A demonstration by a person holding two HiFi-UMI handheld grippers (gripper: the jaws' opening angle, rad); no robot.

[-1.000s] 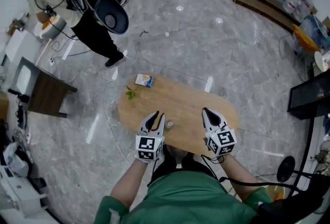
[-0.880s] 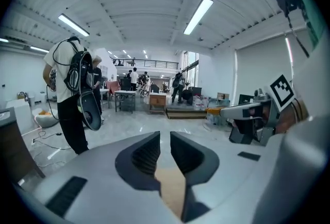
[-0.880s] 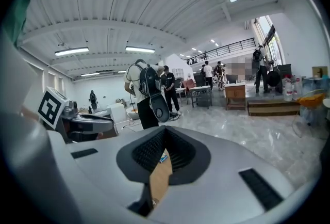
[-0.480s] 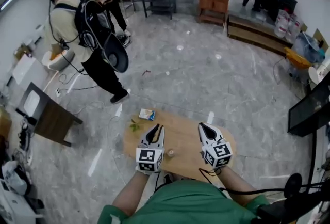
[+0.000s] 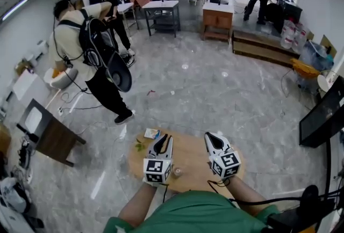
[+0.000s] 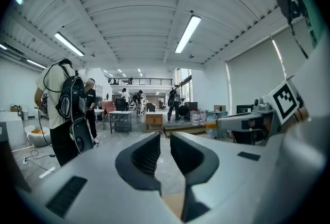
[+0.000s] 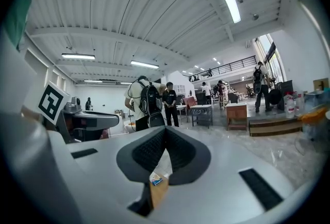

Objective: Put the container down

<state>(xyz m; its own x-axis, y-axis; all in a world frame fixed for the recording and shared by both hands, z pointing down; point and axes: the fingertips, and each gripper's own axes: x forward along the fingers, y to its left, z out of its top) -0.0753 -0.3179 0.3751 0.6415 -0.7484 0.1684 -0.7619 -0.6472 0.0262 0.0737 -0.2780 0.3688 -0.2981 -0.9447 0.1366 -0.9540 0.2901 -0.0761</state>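
A small pale container (image 5: 176,172) stands on the oval wooden table (image 5: 191,152), near its front edge and between my two grippers. My left gripper (image 5: 165,137) hovers above the table left of the container, jaws shut with nothing between them (image 6: 165,138). My right gripper (image 5: 207,136) hovers to the container's right, its jaws (image 7: 165,132) also shut and empty. Neither gripper touches the container. Both gripper views point almost level across the room, so the container is hidden in them.
A blue-and-white box (image 5: 151,133) and a green leaf (image 5: 138,146) lie at the table's far left. A person with a backpack (image 5: 88,60) stands beyond on the left. A dark side table (image 5: 51,135) is at left and a black screen (image 5: 322,116) at right.
Both grippers have risen above the table, which now looks smaller and lower in the head view. More of the room shows. The container stays on the table between them.
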